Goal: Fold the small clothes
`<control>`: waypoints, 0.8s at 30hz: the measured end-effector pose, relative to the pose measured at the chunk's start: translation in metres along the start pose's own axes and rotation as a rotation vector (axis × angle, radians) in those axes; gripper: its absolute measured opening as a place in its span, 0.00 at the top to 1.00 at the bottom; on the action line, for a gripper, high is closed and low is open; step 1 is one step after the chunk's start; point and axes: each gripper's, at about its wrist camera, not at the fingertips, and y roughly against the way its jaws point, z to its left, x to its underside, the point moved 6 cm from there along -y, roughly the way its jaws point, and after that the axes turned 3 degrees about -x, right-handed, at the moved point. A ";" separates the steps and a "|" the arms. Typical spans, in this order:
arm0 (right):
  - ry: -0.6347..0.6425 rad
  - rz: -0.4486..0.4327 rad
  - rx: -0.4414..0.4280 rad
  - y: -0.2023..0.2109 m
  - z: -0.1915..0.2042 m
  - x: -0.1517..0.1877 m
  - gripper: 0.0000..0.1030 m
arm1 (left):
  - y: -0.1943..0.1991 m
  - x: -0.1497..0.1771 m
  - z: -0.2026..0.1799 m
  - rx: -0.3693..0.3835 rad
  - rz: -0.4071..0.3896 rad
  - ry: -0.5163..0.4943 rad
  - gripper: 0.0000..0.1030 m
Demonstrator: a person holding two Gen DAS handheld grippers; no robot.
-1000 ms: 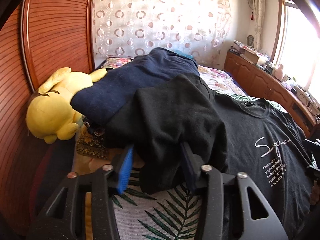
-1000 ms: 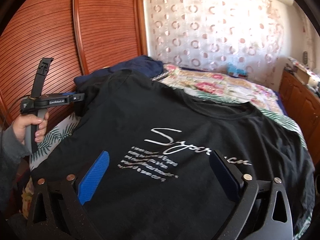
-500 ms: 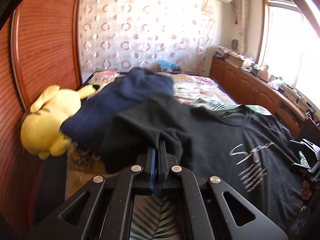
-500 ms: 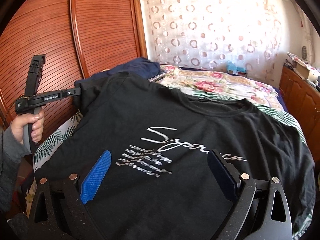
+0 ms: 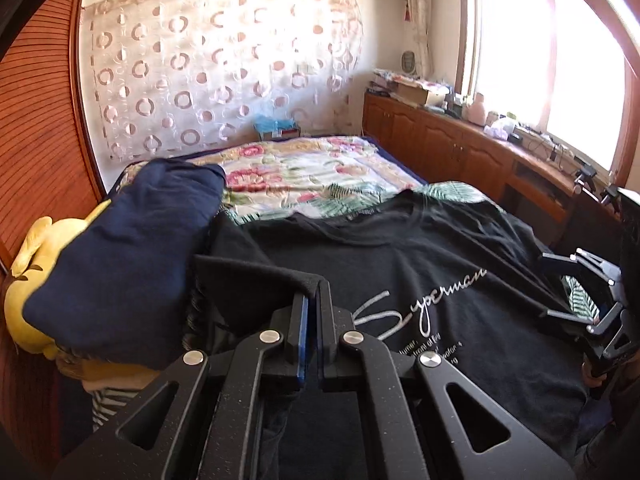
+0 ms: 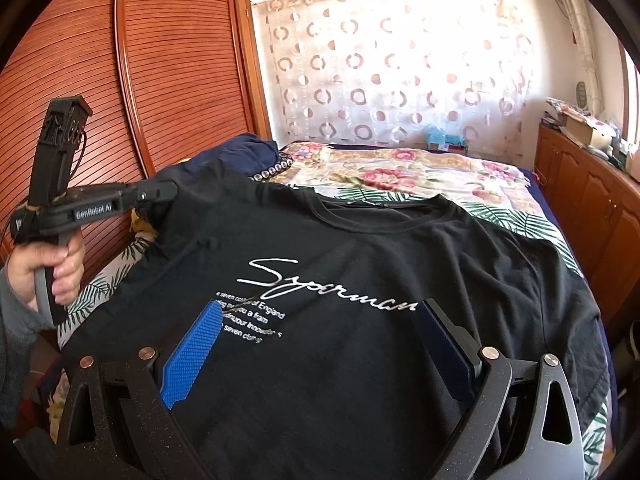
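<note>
T-shirt [image 6: 360, 280] lies lengthwise, collar toward the curtain [image 6: 400, 64].

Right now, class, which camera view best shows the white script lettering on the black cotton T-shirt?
Right wrist view: the white script lettering on the black T-shirt reads nearly whole and centred. The left wrist view shows it slanted, partly hidden by the left gripper.

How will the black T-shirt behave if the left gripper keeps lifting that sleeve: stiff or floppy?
Likely floppy: where the left gripper pinches the black T-shirt, the sleeve drapes in soft folds. Probably light: only the pinched part lifts, and the body lies flat on the bed. It may drag rather than slide cleanly, since it lies against the navy garment.
</note>
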 end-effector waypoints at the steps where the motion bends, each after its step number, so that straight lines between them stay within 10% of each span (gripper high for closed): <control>1: -0.002 0.002 0.001 0.000 0.001 0.002 0.05 | -0.001 0.003 -0.001 0.005 0.010 0.001 0.95; 13: 0.014 0.040 -0.028 -0.013 0.009 -0.018 0.17 | 0.050 0.012 0.018 -0.025 -0.077 0.051 0.56; 17: 0.054 0.047 -0.048 -0.023 0.015 -0.031 0.20 | 0.063 0.018 0.028 -0.035 -0.101 0.072 0.22; 24: 0.115 0.068 -0.105 -0.063 0.026 -0.058 0.22 | 0.074 0.033 0.047 -0.095 -0.125 0.120 0.21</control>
